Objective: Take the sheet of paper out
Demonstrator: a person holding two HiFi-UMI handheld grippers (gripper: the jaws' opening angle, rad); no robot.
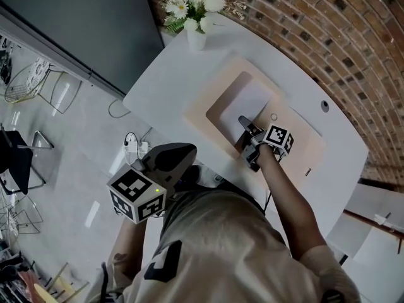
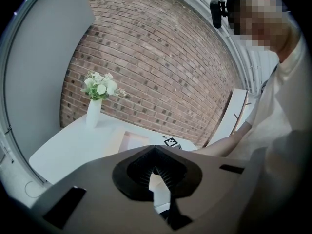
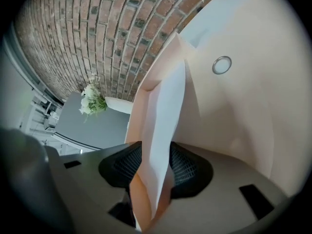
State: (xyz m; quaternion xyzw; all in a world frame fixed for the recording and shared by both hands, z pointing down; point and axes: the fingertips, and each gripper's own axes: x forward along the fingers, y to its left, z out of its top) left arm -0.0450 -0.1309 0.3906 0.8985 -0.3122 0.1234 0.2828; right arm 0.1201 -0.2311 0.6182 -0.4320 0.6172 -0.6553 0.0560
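A peach folder (image 1: 297,147) with a round snap (image 3: 222,65) lies on the white table (image 1: 164,74). A white sheet of paper (image 1: 252,98) shows in its opening. My right gripper (image 1: 243,122) is at the folder's near edge. In the right gripper view the sheet (image 3: 163,126) and a peach folder flap (image 3: 141,101) stand up between the two ribbed pads (image 3: 187,167), which remain apart with a visible gap around them. My left gripper (image 1: 169,158) hangs off the table's near edge, well short of the folder, its tips together and nothing in them (image 2: 155,152).
A white vase of flowers (image 1: 196,11) stands at the table's far corner. A brick wall (image 1: 328,30) runs behind the table. A small round hole (image 1: 324,105) marks the tabletop right of the folder. Wire chairs (image 1: 38,87) and a power strip (image 1: 134,146) are on the floor at the left.
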